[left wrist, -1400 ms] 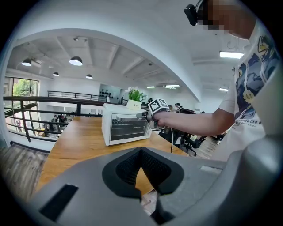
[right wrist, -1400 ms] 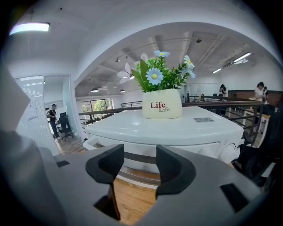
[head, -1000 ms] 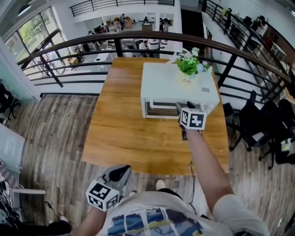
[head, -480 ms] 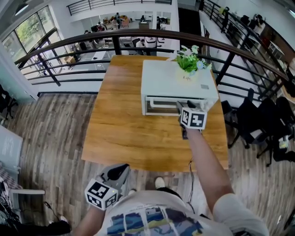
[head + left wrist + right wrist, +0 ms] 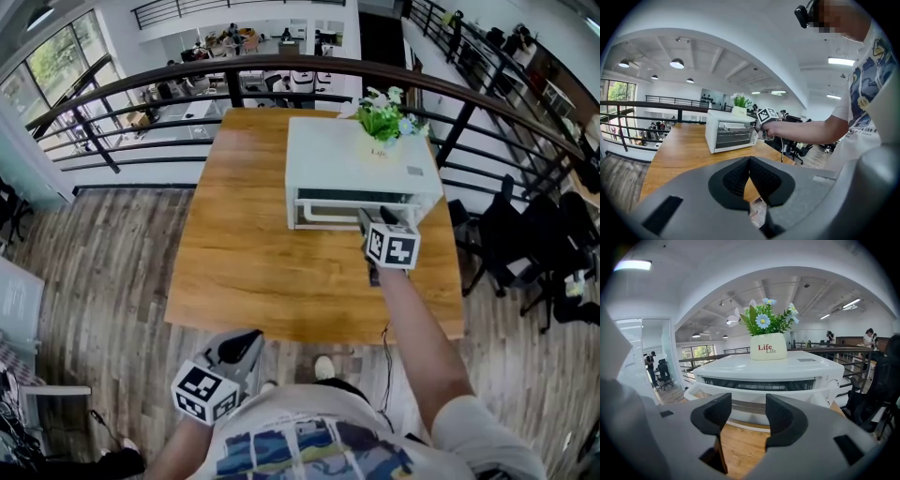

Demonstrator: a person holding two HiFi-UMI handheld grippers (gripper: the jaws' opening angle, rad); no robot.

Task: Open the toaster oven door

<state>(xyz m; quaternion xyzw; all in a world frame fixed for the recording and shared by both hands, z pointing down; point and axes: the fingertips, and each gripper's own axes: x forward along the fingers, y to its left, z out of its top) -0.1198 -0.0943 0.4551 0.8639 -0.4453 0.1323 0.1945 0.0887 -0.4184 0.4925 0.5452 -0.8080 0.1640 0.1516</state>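
The toaster oven (image 5: 361,169) sits at the far right of the wooden table (image 5: 246,267), its door (image 5: 754,392) tipped ajar at the top. The right gripper (image 5: 371,217) is just near of the door handle, jaws apart and holding nothing. The left gripper (image 5: 750,161) hangs well apart by the person's body, jaws together and empty.

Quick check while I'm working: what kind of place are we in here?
Probably an upper-floor gallery in an open-plan office. The wooden table stands against a curved railing, desks show beyond it on what looks like the floor below, and office chairs stand at the right.
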